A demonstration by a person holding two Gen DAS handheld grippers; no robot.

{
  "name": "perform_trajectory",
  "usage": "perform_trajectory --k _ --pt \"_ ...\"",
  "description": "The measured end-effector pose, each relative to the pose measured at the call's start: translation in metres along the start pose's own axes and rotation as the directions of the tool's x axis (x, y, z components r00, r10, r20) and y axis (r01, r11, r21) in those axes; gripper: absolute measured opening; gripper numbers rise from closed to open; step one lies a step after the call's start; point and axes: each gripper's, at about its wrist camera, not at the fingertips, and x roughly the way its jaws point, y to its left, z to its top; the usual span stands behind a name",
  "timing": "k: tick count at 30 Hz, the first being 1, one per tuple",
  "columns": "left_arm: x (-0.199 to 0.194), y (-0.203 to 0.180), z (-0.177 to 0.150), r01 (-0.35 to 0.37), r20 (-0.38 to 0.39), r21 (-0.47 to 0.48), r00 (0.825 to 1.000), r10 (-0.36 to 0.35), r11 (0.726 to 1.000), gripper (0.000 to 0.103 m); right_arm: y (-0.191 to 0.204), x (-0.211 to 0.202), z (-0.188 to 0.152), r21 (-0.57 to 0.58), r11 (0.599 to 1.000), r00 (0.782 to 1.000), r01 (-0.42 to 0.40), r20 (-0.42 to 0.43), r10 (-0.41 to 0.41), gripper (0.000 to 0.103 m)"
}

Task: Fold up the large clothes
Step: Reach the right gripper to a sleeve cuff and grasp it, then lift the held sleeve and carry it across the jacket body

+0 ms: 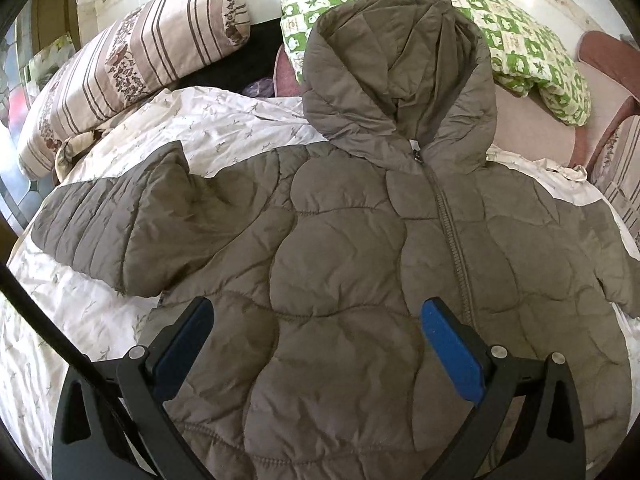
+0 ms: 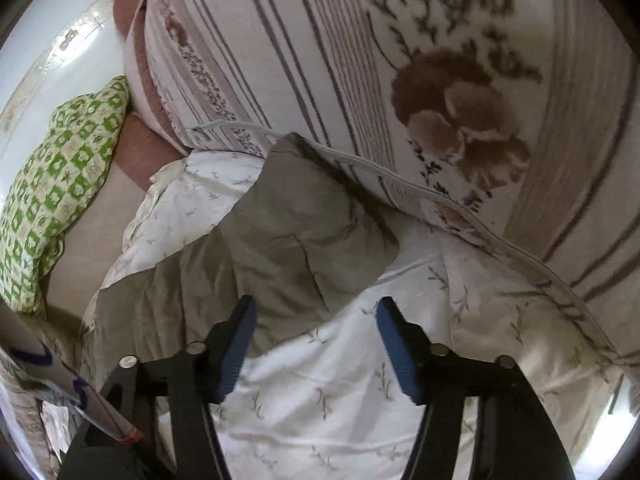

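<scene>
**Okay, lining up the first sleeve fold**

So the puffer jacket [image 1: 360,248] lies flat, zipped, front up on the bed [image 1: 224,124]. My left gripper [image 1: 316,340] hovers over its lower body, jaws apart, holding nothing. The right gripper [image 2: 316,344] sits by the sleeve [image 2: 288,216], jaws apart over bare sheet. I'd pinch right at the cuff, lift it clear, and lay it across the chest.

The left gripper [image 1: 316,312] points steeply downward over the front of the jacket [image 1: 360,240], its blue pads [image 1: 448,344] spread wide apart with nothing pinched between them. The right gripper [image 2: 316,316] also tilts downward, just beside the jacket's sleeve end, jaws partly apart and gripping nothing.
</scene>
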Motion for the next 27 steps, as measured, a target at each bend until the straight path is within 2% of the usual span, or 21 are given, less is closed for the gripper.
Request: perform_trajectory --k 6,10,11,12,13,14,15,18,23,27 --pt "0.005 -0.005 -0.001 -0.010 -0.005 0.024 1.000 0.010 1.000 0.103 -0.012 0.022 0.008 0.046 0.997 0.998 0.054 0.007 -0.055 0.063" --pt "0.009 -0.006 -0.003 -0.009 -0.011 0.030 1.000 0.009 0.999 0.103 -0.023 0.040 0.013 0.084 0.995 0.998 0.062 0.005 -0.063 0.063" --pt "0.010 -0.006 -0.004 -0.008 -0.015 0.031 1.000 0.008 0.999 0.103 -0.024 0.045 0.015 0.084 0.995 0.999 0.054 -0.001 -0.054 0.050" --pt "0.011 -0.007 -0.004 -0.009 -0.018 0.033 1.000 0.009 0.999 0.103 -0.025 0.049 0.016 0.081 0.996 0.999 0.047 -0.015 -0.046 0.032" --pt "0.013 -0.008 -0.005 -0.011 -0.020 0.037 1.000 0.012 0.999 0.103 -0.025 0.049 0.016 0.075 0.996 0.999 0.050 -0.014 -0.050 0.030" --pt "0.014 -0.009 -0.005 -0.013 -0.023 0.041 1.000 0.014 0.999 0.103 -0.023 0.044 0.016 0.069 0.997 0.999 0.043 0.010 -0.044 0.022" --pt "0.015 -0.010 -0.005 -0.015 -0.024 0.045 1.000 0.016 0.999 0.103 -0.019 0.034 0.014 0.062 0.997 0.997 0.046 0.052 -0.049 0.019" --pt "0.014 -0.010 -0.005 -0.016 -0.019 0.047 1.000 0.017 0.999 0.103 -0.001 0.001 0.013 0.001 0.999 0.989 0.043 0.140 -0.043 0.017" --pt "0.007 -0.006 -0.003 -0.011 -0.002 0.031 1.000 0.012 0.999 0.103 0.037 -0.052 0.018 -0.076 0.997 0.974 0.004 0.225 0.013 0.015" --pt "0.000 0.000 -0.001 -0.008 0.014 0.013 1.000 0.008 1.000 0.103 0.086 -0.106 0.015 -0.160 0.986 0.952 -0.052 0.290 0.097 0.015"
